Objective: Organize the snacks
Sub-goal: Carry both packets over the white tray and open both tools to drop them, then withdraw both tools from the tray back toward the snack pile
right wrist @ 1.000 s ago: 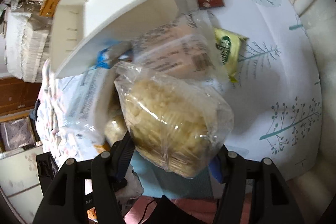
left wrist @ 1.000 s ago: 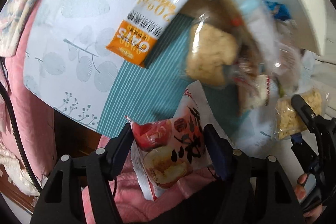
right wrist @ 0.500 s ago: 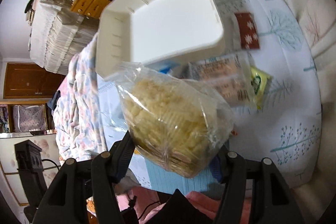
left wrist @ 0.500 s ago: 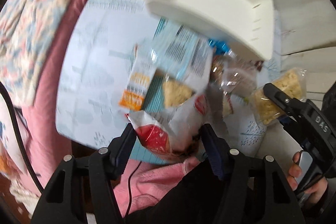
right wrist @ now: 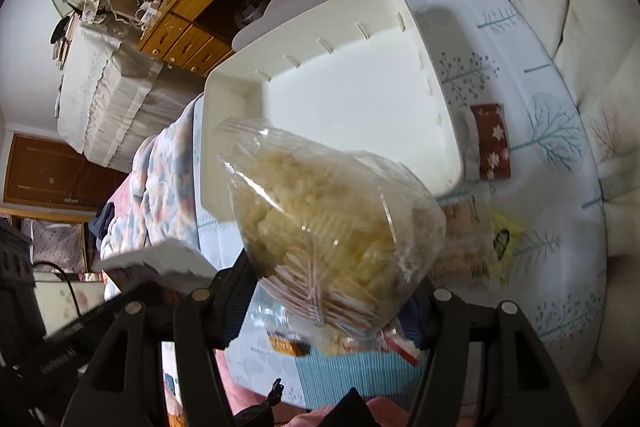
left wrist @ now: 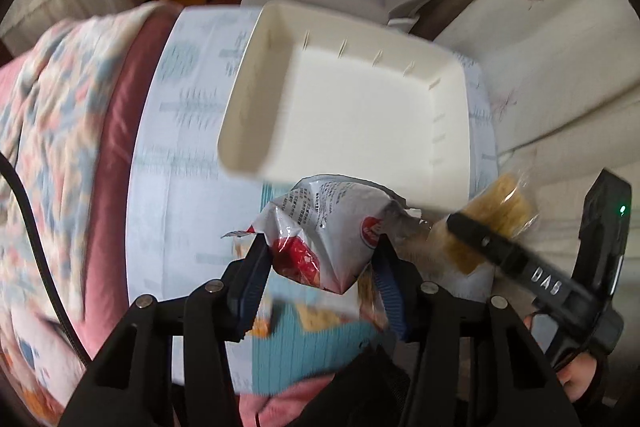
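A red-and-white snack packet (left wrist: 320,223) is now crumpled between the closing left tongs (left wrist: 320,263), and a clear bag of puffed snack (right wrist: 332,223) is clamped in the half-open right tongs (right wrist: 332,291). Both have been lifted off the surface (right wrist: 532,131) and brought over the near edge of the empty white bin (left wrist: 360,107), so dropping them in is judged to be next

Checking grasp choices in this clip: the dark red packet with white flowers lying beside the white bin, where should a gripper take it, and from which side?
Take the dark red packet across its two long edges near the middle, coming straight down from above. It lies flat on the tablecloth, so only a top approach fits. Its inner long edge sits close to the white bin, so that finger would have little room; sliding it outward first may help.
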